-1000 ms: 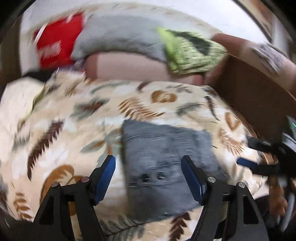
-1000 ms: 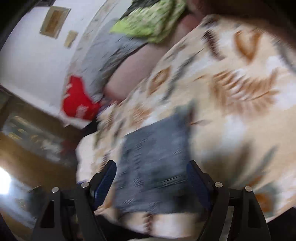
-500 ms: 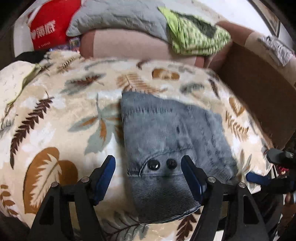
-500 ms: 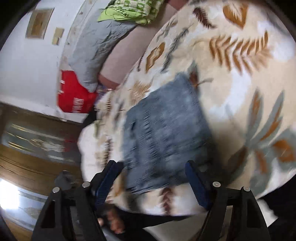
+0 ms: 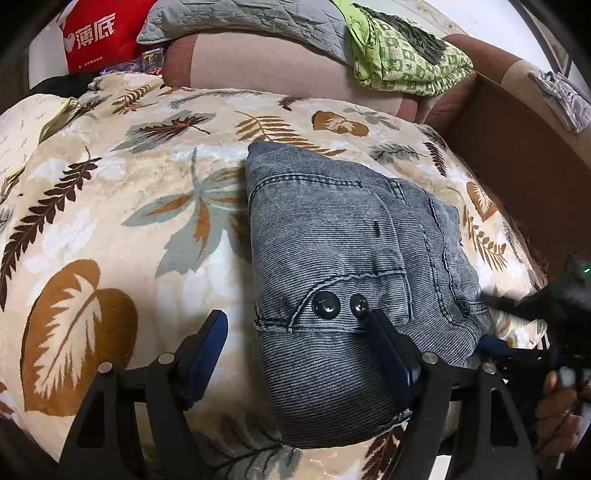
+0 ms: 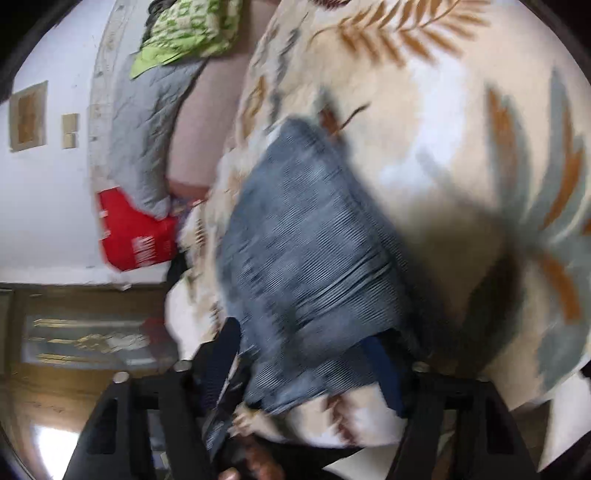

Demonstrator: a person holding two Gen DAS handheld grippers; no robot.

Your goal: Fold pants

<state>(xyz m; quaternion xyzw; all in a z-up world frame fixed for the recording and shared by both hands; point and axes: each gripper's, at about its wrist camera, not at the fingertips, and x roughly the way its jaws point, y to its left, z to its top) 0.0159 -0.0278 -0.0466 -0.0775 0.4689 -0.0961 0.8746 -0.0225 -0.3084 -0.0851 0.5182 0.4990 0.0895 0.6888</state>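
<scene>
The grey denim pants (image 5: pixel 351 258) lie folded into a compact rectangle on a leaf-print blanket (image 5: pixel 110 221), two dark buttons facing me. My left gripper (image 5: pixel 299 347) is open, its jaws straddling the near left edge of the pants. The right gripper (image 5: pixel 517 354) shows at the right edge of the left wrist view, at the pants' right corner. In the blurred right wrist view the pants (image 6: pixel 303 258) fill the middle and my right gripper (image 6: pixel 306 354) is open, its jaws on either side of the fabric's near edge.
A pink sofa back (image 5: pixel 277 66) carries a grey quilt (image 5: pixel 240 18) and a green patterned cloth (image 5: pixel 406 59). A red bag (image 5: pixel 99 33) stands at far left. A brown sofa arm (image 5: pixel 517 140) borders the right. The blanket edge drops off near me.
Both grippers have moved closer to the pants. The right wrist view has rolled and dropped to the pants' near edge. Both stay open.
</scene>
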